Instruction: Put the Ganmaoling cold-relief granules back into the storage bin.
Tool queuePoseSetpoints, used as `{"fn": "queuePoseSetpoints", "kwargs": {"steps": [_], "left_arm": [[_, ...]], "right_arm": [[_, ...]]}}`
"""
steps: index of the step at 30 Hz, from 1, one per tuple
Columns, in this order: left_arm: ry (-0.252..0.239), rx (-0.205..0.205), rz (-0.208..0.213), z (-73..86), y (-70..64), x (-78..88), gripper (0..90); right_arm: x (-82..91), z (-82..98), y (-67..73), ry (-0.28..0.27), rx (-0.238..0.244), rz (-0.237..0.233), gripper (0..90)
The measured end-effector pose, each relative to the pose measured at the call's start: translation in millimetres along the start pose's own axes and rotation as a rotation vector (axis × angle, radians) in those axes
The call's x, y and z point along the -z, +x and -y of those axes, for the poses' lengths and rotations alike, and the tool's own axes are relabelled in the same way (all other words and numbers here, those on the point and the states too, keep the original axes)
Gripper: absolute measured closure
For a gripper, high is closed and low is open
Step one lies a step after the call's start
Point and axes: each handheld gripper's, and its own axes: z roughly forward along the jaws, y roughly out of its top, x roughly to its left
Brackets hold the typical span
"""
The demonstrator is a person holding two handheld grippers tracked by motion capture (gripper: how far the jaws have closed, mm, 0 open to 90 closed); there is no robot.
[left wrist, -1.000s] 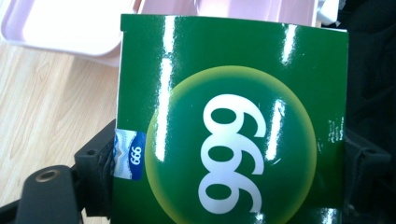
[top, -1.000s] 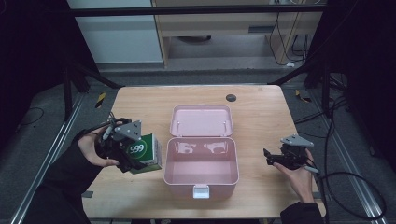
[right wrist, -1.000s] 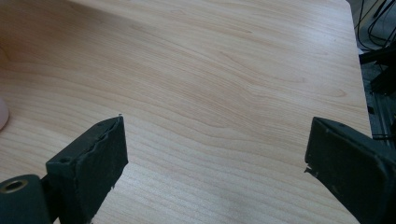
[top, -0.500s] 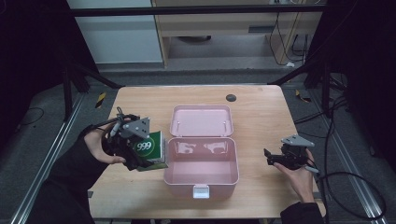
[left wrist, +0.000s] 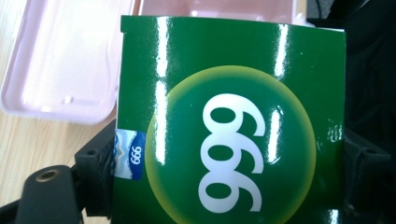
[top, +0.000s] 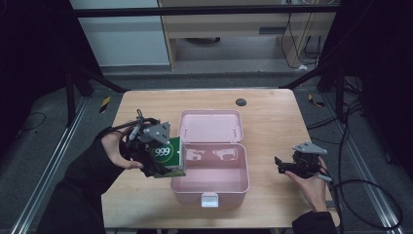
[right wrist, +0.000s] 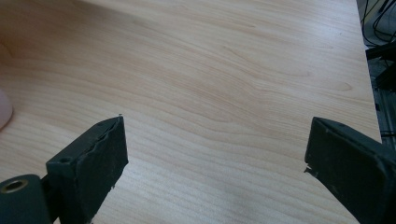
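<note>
Clearly printed "999", the green box [top: 169,156] sits clamped in the left tool [top: 155,157]; the right tool [top: 281,166] gapes wide.

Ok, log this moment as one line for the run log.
left gripper: shut on green box, beside open pink case | right gripper: open, over bare table

The green box [top: 168,156] carries "999" in white digits inside a yellow-green circle on its face, readable in the high view; in the left gripper view the box [left wrist: 233,121] shows the same large digits turned on their side; a small blue-and-white label [left wrist: 129,154] at its left edge repeats "999".
</note>
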Motion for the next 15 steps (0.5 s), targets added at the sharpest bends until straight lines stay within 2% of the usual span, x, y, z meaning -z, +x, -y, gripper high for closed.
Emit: {"fn": "queuePoseSetpoints", "kwargs": {"steps": [2,5,15], "left_arm": [[0.024,-0.022,-0.001,-6.8,-1.3,-5.0,14.7],[0.018,-0.02,0.014,-10.0,-0.3,-8.7,14.7],[0.031,-0.022,0.019,-15.5,6.7,-18.0,14.7]], "right_arm": [[-0.2,0.6,-0.3,0.0,-0.005,-0.002,6.0],[0.1,0.5,0.1,0.0,0.001,-0.001,6.0],[-0.3,1.0,-0.5,0.004,0.006,0.007,5.9]]}}
